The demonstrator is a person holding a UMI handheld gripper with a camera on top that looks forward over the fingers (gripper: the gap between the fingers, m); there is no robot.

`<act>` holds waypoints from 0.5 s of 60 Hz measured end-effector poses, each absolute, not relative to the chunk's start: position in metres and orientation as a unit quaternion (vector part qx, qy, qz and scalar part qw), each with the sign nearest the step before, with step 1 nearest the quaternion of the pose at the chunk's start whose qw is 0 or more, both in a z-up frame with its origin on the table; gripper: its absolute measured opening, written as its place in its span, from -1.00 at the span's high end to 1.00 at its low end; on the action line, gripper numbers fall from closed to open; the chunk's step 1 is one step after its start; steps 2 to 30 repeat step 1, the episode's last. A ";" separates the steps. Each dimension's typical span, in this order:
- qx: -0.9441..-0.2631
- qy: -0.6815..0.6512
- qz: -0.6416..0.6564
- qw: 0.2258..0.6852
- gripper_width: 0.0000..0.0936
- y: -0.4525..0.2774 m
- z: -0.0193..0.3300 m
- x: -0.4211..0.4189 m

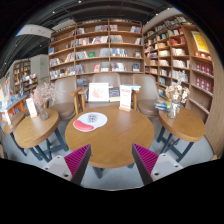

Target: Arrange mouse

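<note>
The scene is a library room — bookshelves (100, 50) line the back wall and run down the right side. A round wooden desk (115, 135) stands just ahead of the fingers, with a smaller one to each side of it and chairs (105, 88) behind.

The gripper (113, 160) is held well above and short of the desk. Its fingers (78, 160) are spread wide, and nothing lies between the pink pads.

On the desk sits a round mat (90, 122), red and white, left of the desk's middle. A small pale thing rests on it; it could be the mouse, but it is too small to tell. Two white cards (99, 92) stand at the far edge of the desk. A vase of flowers (177, 95) stands on the right-hand desk.

By my reading the task is at its opening step — the approach, with nothing yet gripped. The next move calls for bringing the fingers forward and down toward the mat, veering a little left, since the mat lies off the line between them. They should stay spread until the mouse is clearly made out and sits between the pads.
</note>
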State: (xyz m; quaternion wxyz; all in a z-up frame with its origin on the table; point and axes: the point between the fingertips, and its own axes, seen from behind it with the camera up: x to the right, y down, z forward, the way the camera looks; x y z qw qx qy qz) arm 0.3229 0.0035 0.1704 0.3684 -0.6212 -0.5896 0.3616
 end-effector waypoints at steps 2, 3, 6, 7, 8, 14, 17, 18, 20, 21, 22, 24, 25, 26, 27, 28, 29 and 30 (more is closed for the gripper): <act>-0.622 -0.590 0.363 0.366 -0.81 0.002 0.170 0.324; -0.622 -0.590 0.363 0.366 -0.81 0.002 0.170 0.324; -0.622 -0.590 0.363 0.366 -0.81 0.002 0.170 0.324; -0.622 -0.590 0.363 0.366 -0.81 0.002 0.170 0.324; -0.622 -0.590 0.363 0.366 -0.81 0.002 0.170 0.324; -0.622 -0.590 0.363 0.366 -0.81 0.002 0.170 0.324; -0.622 -0.590 0.363 0.366 -0.81 0.002 0.170 0.324; -0.622 -0.590 0.363 0.366 -0.81 0.002 0.170 0.324; -0.622 -0.590 0.363 0.366 -0.81 0.002 0.170 0.324; -0.622 -0.590 0.363 0.366 -0.81 0.002 0.170 0.324; -0.622 -0.590 0.363 0.366 -0.81 0.002 0.170 0.324; -0.622 -0.590 0.363 0.366 -0.81 0.002 0.170 0.324; -0.622 -0.590 0.363 0.366 -0.81 0.002 0.170 0.324; -0.622 -0.590 0.363 0.366 -0.81 0.002 0.170 0.324; -0.622 -0.590 0.363 0.366 -0.81 0.002 0.170 0.324; -0.622 -0.590 0.363 0.366 -0.81 0.002 0.170 0.324; -0.622 -0.590 0.363 0.366 -0.81 0.002 0.170 0.324; -0.622 -0.590 0.363 0.366 -0.81 0.002 0.170 0.324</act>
